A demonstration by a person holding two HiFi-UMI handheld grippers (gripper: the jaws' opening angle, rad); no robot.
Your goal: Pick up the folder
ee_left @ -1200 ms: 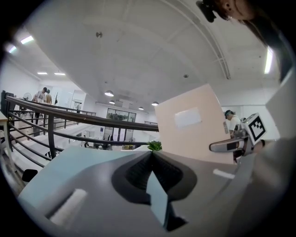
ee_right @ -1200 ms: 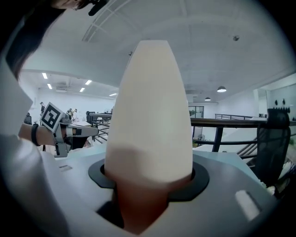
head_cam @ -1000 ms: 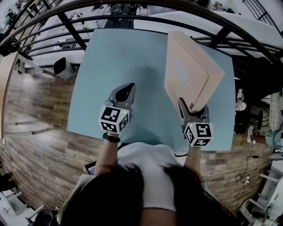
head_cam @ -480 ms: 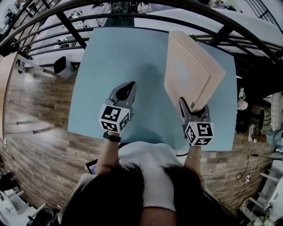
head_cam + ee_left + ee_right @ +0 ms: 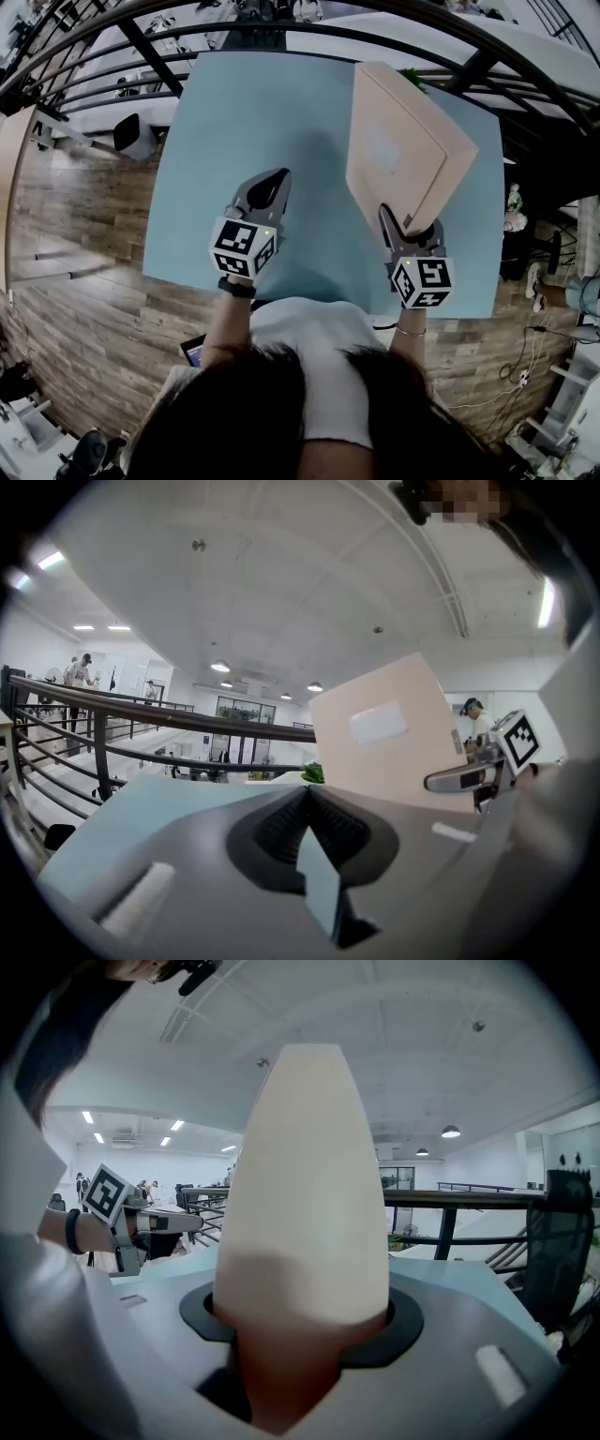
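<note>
Folder (image 5: pixel 403 150) in the grip of the right gripper (image 5: pixel 405 225), raised over the right half of the table (image 5: pixel 234 122) and tilted, with a pale label (image 5: pixel 382 148) on its upper face. Shows next to no change from a second ago: same corner pinched, same tilt, same spot over the table. Grips with jaws spread wide by the thick near corner, pads pressing it from both sides. Keeps the left gripper (image 5: pixel 272 183) where it was, over the near middle of the table, well apart from the folder, jaws pressed together with nothing between them. Differs only by a slight slide of the whole head view.

Hides the pinched corner inside the right jaws in the head view. Blocks the centre of the right gripper view with the folder's broad cream edge, leaving only strips of the table and the left gripper at the sides. Cuts off the folder's lower edge behind the left gripper's own body in the left gripper view, so cannot tell there how far it clears the table. Covers part of the railing (image 5: pixel 141 712) beyond the table's far edge. Gives no look at the folder's underside. Buries the table's near edge under hair (image 5: pixel 281 412) and shoulders at the bottom of the head view.
</note>
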